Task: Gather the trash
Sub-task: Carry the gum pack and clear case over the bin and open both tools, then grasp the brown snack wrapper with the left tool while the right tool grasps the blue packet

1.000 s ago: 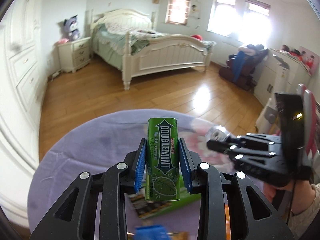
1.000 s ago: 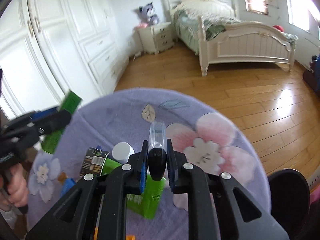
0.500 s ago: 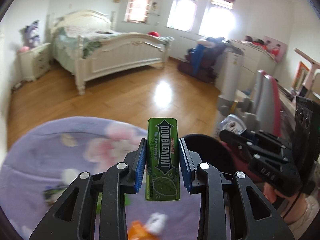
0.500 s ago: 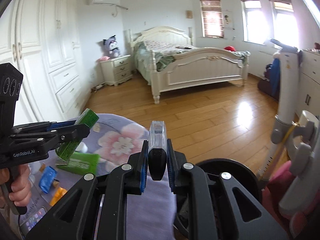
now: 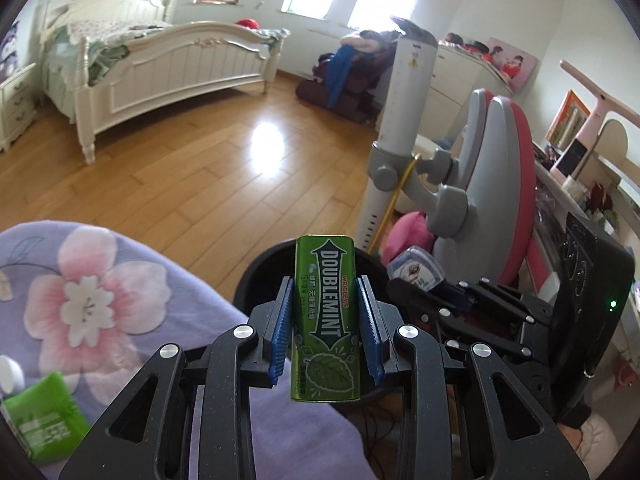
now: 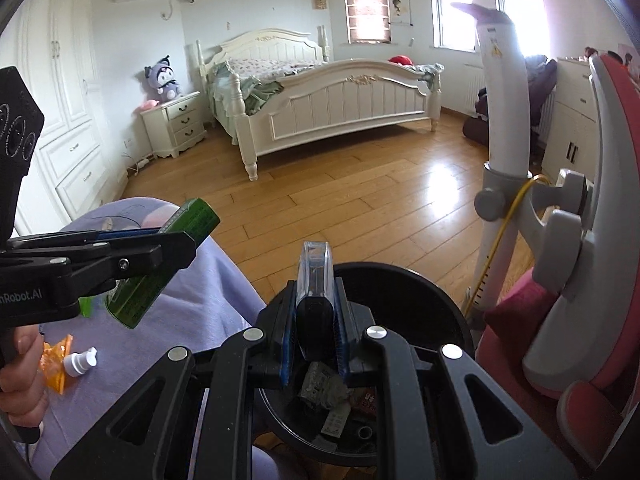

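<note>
Showing both hands arriving at the drop point: the left gripper (image 5: 325, 330) pinches the green Doublemint tin (image 5: 325, 320) upright between its blue pads, and the right gripper (image 6: 315, 330) pinches a small clear-and-black case (image 6: 315, 280) the same way. A second ago both views were filled by the round table with the purple floral cloth (image 5: 80, 300); that cloth now lies off at 9 o'clock in each view, and the black trash bin (image 6: 420, 292) has come in under the claws. In the right wrist view the bin sits directly below the case, from 6 to 3 o'clock, with crumpled wrappers (image 6: 324, 388) already inside; in the left wrist view its dark rim (image 5: 260, 268) shows just behind the tin. Neither grip has changed during the swing. Judged from this, carrying is finished and release comes next, the right item being better centred over the opening. Left behind on the cloth are a green packet (image 5: 44, 416), an orange wrapper (image 6: 56, 364) and a small white bottle (image 6: 78, 362).
</note>
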Available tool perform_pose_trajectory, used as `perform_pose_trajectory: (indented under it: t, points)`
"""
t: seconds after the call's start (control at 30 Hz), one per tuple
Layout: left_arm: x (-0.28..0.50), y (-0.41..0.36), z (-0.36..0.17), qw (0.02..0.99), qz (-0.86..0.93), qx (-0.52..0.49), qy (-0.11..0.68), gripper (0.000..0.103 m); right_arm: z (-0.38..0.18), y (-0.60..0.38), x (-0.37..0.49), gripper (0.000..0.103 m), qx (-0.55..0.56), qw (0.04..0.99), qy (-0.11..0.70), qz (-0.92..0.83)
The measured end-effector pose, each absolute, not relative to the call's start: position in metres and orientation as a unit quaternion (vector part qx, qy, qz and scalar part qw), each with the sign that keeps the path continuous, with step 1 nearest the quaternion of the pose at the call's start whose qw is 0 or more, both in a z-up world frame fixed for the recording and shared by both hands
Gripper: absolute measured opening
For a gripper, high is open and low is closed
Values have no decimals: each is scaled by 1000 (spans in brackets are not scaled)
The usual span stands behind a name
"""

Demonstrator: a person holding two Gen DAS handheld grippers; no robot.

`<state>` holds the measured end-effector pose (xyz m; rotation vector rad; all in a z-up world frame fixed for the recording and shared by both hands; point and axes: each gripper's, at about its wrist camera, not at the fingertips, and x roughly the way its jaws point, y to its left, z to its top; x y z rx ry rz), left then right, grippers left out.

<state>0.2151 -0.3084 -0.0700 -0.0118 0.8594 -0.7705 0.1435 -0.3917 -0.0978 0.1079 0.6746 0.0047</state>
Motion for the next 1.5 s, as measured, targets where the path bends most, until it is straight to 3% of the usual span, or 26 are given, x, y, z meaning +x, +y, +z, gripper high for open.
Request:
perform_pose_trajectory:
  t: [0.83, 0.87, 0.93, 1.0, 1.23, 1.43, 1.5]
  points:
    - [232, -372, -99, 822, -373, 35, 430, 33, -135, -441, 149, 19, 89, 929, 358, -29]
    - [232, -373, -99, 825, -368, 40, 427, 37, -137, -444, 150, 20, 90, 927, 362, -31]
    - [232, -373, -97, 829, -363, 38, 423, 69, -141, -447, 150, 34, 91, 923, 371, -41]
    - [229, -366, -89, 838, -358, 31, 411, 78, -142, -449, 147, 59, 103, 922, 370, -40]
    - [213, -325, -59, 849, -341, 38, 402, 78, -121, -420, 138, 60, 101, 929, 356, 4]
    - [194, -216, -37, 870, -278, 12, 407, 78, -92, -358, 142, 60, 78, 931, 344, 88]
    - [186, -163, -37, 876, -239, 1, 419, 78, -82, -334, 143, 66, 75, 927, 344, 126]
